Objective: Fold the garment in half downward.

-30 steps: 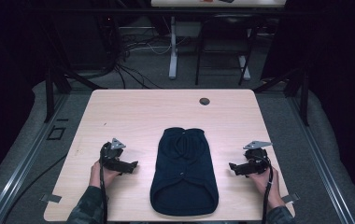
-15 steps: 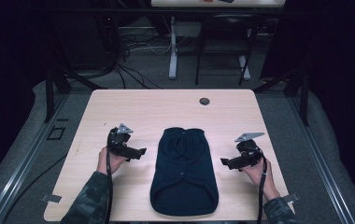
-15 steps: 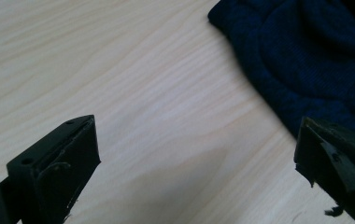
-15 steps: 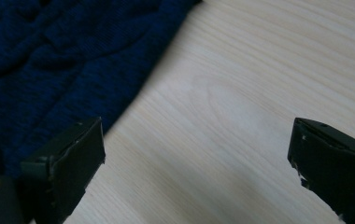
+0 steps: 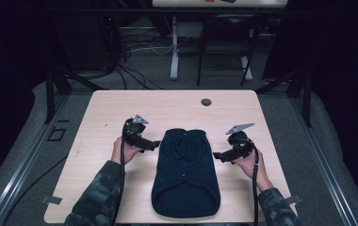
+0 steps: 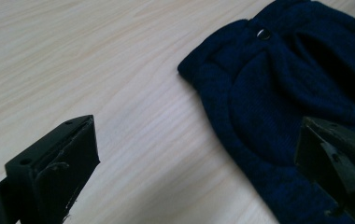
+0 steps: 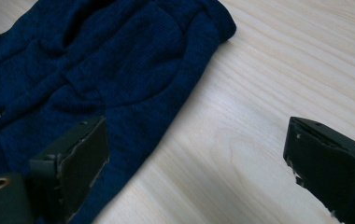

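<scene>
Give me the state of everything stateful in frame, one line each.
Left gripper: open, jaws wide apart, at the garment's left edge, nothing between them.
Right gripper: open, jaws wide apart, at the garment's right edge, nothing between them.
Dark blue knit garment: lying flat on the table, folded, not gripped.
Snap button on the garment: too small to tell fastened or not.
Small dark disc: lying near the table's far edge, untouched.

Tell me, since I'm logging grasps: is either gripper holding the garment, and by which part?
Nothing is held. The left gripper and right gripper are open, one at each side edge of the dark blue knit garment, jaws apart.
</scene>
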Demonstrator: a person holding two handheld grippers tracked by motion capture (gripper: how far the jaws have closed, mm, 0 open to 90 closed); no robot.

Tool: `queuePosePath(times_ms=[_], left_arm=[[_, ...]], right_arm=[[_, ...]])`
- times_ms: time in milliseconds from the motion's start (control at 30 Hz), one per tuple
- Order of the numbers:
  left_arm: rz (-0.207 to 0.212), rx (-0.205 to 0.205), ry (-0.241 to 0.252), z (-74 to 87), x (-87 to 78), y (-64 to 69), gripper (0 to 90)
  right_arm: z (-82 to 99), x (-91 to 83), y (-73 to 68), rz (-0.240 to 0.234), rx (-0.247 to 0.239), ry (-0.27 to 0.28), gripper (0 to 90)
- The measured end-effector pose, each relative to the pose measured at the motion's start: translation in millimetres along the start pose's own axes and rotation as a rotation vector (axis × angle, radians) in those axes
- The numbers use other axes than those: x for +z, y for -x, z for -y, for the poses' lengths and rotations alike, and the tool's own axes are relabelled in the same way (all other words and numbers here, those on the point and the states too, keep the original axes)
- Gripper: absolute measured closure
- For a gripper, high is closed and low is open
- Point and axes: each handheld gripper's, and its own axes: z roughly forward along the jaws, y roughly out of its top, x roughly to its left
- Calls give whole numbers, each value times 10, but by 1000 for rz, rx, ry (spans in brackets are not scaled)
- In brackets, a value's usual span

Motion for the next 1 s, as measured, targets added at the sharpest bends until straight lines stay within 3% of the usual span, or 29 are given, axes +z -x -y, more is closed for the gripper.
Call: queuePosePath(times_ms=[467, 700, 933, 1000], left_arm=[[7, 8, -22, -246, 257, 31, 0], [-2, -17, -46, -296, 419, 3, 5], [-23, -15, -70, -329, 556, 18, 57], [-25, -13, -81, -330, 595, 25, 85]], right_arm=[[-318, 201, -16, -40, -14, -34, 102], [-426, 335, 15, -44, -6, -63, 145], [-513, 464, 58, -39, 3, -82, 282], [-540, 503, 58, -16, -4, -82, 321]])
